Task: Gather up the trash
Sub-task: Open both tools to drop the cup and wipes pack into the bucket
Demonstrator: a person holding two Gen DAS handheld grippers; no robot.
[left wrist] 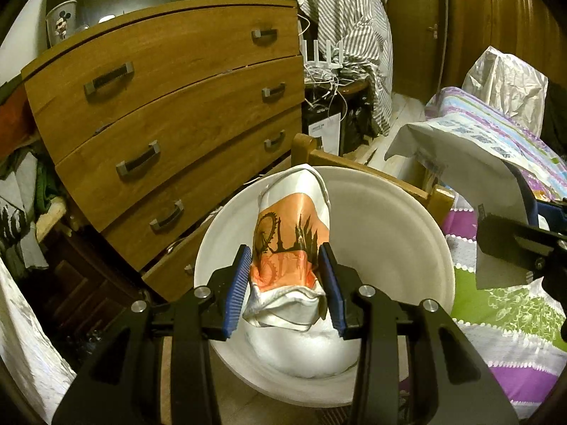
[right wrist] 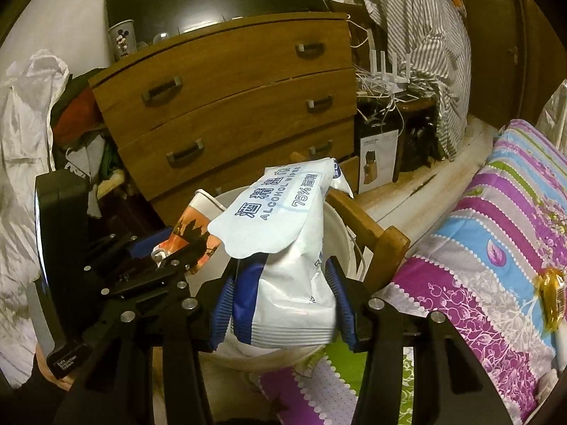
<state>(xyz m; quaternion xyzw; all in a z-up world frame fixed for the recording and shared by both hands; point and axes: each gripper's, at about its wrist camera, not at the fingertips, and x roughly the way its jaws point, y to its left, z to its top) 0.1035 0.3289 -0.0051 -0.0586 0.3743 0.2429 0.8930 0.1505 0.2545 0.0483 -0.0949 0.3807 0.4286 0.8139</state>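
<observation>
My left gripper (left wrist: 287,285) is shut on a crumpled orange-and-white wrapper (left wrist: 288,241) and holds it over the open white bucket (left wrist: 397,233). My right gripper (right wrist: 285,302) is shut on a white and blue alcohol wipes pack (right wrist: 283,233), held above the same bucket's (right wrist: 340,233) near rim. In the left wrist view the wipes pack (left wrist: 457,148) and the right gripper (left wrist: 514,244) are at the right. In the right wrist view the left gripper (right wrist: 149,265) and its wrapper (right wrist: 195,233) are at the left. A small yellow wrapper (right wrist: 553,294) lies on the bedspread.
A wooden chest of drawers (left wrist: 170,113) stands behind the bucket. A wooden bed frame corner (right wrist: 375,237) touches the bucket. The striped bedspread (right wrist: 489,255) is at the right. Clothes (right wrist: 32,163) pile at the left. A router and cables (left wrist: 326,63) sit beside hanging striped fabric.
</observation>
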